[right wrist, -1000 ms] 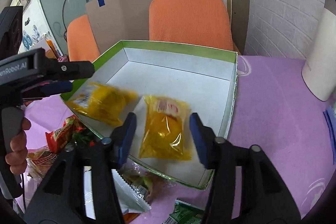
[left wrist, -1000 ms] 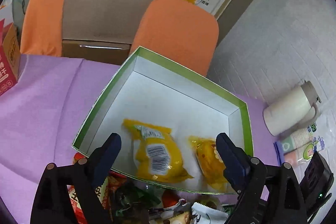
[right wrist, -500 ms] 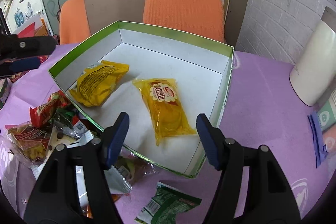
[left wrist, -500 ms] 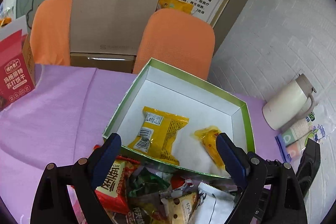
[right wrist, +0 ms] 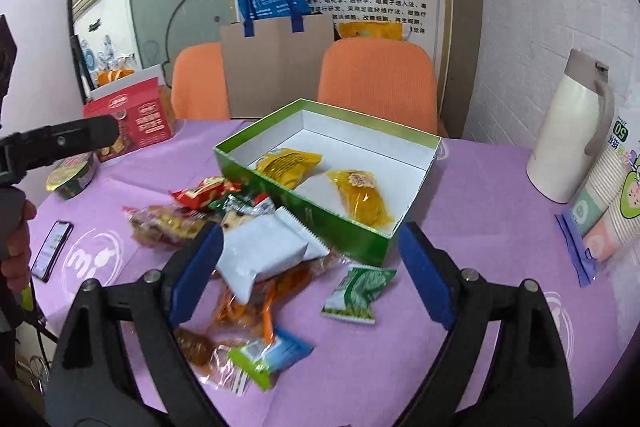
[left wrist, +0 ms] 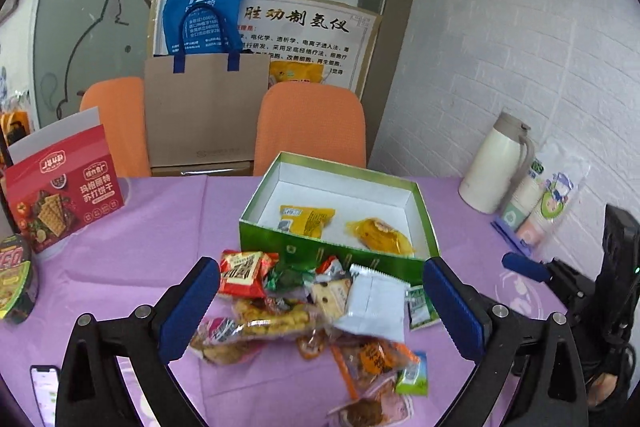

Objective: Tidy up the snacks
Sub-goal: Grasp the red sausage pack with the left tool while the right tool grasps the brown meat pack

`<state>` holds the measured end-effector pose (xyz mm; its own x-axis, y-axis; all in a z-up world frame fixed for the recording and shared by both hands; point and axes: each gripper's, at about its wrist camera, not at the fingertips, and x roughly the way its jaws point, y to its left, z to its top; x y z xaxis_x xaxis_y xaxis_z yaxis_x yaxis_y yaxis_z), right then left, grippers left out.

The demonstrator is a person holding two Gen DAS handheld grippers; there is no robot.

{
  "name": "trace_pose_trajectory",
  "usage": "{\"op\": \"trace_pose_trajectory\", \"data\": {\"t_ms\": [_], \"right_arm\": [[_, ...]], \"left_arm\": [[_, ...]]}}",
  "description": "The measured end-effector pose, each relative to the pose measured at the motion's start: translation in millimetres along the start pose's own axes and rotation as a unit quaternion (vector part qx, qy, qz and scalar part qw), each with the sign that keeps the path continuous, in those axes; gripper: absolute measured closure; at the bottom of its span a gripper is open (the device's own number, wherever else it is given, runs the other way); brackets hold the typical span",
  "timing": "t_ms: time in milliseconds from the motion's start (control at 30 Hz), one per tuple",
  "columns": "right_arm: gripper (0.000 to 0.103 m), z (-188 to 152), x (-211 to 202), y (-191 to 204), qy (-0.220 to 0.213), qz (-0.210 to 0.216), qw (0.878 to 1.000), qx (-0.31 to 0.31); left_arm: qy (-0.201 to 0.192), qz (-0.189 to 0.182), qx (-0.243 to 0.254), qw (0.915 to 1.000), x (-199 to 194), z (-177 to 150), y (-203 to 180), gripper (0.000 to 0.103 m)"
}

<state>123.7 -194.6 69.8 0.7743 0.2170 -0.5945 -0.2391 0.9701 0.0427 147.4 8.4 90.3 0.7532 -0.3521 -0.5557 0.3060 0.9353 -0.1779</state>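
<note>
Left wrist view: your left gripper [left wrist: 320, 311] hangs spread wide and holds nothing, above a heap of loose snack packets [left wrist: 312, 311] on the purple tablecloth [left wrist: 160, 239]. One green box [left wrist: 332, 255], open-topped, sits just beyond the heap; it contains two yellow packets [left wrist: 306, 221], side by side on its white floor. Count further: one white packet [left wrist: 374, 307] atop the heap, one red biscuit carton [left wrist: 60, 191] far left, one thermos [left wrist: 494, 167] far right, two orange chairs [left wrist: 310, 127] behind the table. Right wrist view: your right gripper [right wrist: 310, 273] is likewise spread and empty, poised over the same heap, the white packet [right wrist: 264, 251] by its left finger. One green-and-white sachet [right wrist: 358, 293] lies alone between the fingers, near the box [right wrist: 316, 215]. The two yellow packets [right wrist: 360, 195] remain its only contents visible. One phone [right wrist: 52, 251] lies at the left; your left gripper [right wrist: 60, 143] shows at the left edge.
</note>
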Motion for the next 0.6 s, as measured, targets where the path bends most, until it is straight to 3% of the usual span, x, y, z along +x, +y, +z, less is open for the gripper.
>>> {"op": "trace_pose_trajectory", "data": {"t_ms": [133,233,367,467,600], "right_arm": [[0.014,-34,-22,12,0.010,0.022,1.000,-0.006],[0.014,-62,-22,13,0.032,0.042,0.999,0.013],[0.018,-91,-3,28,0.072,0.104,0.992,0.026],[0.028,-98,13,55,0.089,0.140,0.986,-0.010],[0.031,-88,38,81,0.086,0.184,0.978,-0.042]], "left_arm": [[0.013,0.007,0.026,0.9996,-17,-50,2,0.000],[0.042,-0.007,-0.005,0.9991,-16,-92,13,0.000],[0.092,-0.023,-0.040,0.9947,-8,-136,27,0.001],[0.104,-0.024,-0.051,0.9930,-12,-154,35,0.001],[0.091,-0.036,-0.068,0.9929,-24,-156,47,0.002]]}}
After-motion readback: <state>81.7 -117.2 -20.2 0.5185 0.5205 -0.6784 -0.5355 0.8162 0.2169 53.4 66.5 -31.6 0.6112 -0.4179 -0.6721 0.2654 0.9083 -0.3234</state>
